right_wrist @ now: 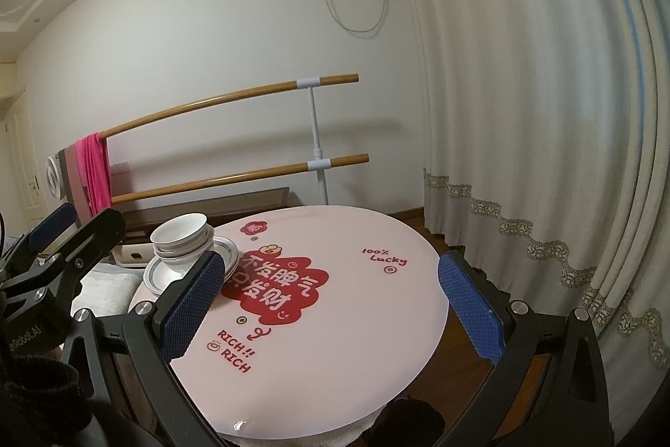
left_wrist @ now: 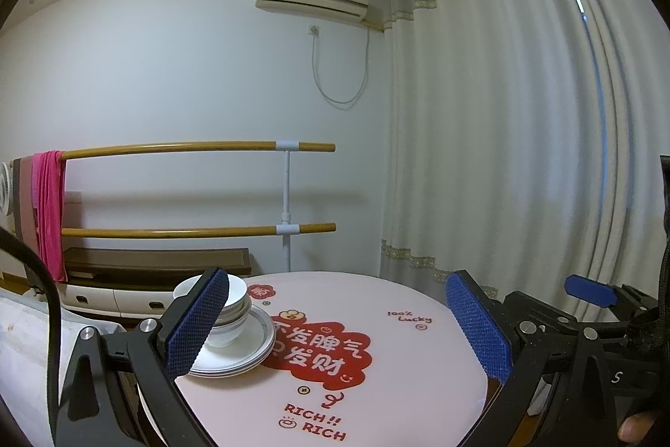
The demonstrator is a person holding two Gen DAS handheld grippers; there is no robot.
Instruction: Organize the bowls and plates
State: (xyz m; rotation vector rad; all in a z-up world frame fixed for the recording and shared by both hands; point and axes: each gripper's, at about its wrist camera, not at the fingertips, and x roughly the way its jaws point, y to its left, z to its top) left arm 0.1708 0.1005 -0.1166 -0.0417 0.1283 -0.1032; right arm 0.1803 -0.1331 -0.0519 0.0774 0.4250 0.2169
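Resting: bowls [right_wrist: 181, 237] nested atop stacked plates [right_wrist: 226, 252].

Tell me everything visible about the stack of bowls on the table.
The bowls are white, glossy, ceramic-looking, with a grey band near the rim. Several are nested upright, the top one empty and sitting slightly tilted. The stack rests on a pile of white plates with grey-lined rims, near the far left edge of the round pink table. Neither gripper touches it.
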